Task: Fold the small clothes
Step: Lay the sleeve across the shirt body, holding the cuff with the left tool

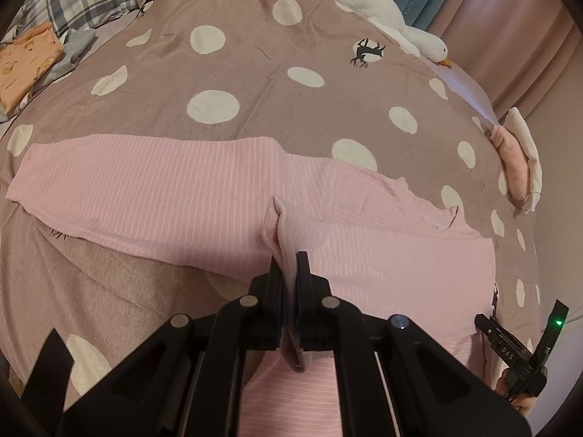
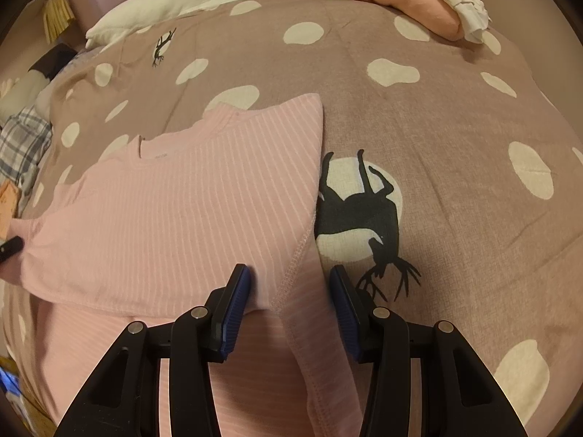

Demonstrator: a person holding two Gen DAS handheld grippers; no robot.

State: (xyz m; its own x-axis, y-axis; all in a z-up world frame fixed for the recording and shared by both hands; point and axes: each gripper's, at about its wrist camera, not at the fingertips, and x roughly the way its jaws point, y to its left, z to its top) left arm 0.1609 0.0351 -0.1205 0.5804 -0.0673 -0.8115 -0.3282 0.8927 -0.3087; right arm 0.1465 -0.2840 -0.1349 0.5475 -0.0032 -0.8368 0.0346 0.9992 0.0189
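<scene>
Left tongs (image 1: 289, 266) clamped on pinched fold of pink striped top (image 1: 153, 189), lower centre. Right tongs (image 2: 291, 284) apart, straddling hem. Risk: thin pinch slipping, fold collapsing.

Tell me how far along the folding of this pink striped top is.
Done: the pink striped top lies spread on the dotted bedspread, one side apparently folded over. In hand: the left tongs are shut on a pinch of its fabric; the right tongs stand open over the stitched hem. Left: the remaining folds.
</scene>
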